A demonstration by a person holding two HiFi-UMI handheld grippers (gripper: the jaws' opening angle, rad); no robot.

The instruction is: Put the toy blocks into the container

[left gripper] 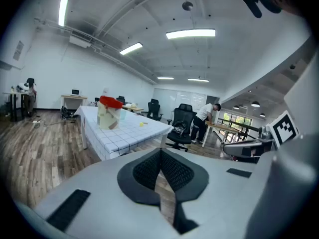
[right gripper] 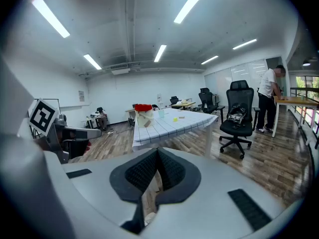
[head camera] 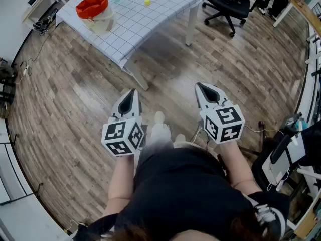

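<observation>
Two sets of fingers [left gripper: 144, 172] together, empty: our left gripper [head camera: 133, 91], right gripper [head camera: 199, 85]; toy blocks [head camera: 147, 2] mere specks, container [head camera: 98, 20] interior unseen.

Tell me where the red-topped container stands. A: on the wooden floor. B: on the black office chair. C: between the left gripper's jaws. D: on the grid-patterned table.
D: the container stands on the grid-patterned table, near its left end in the head view.
</observation>
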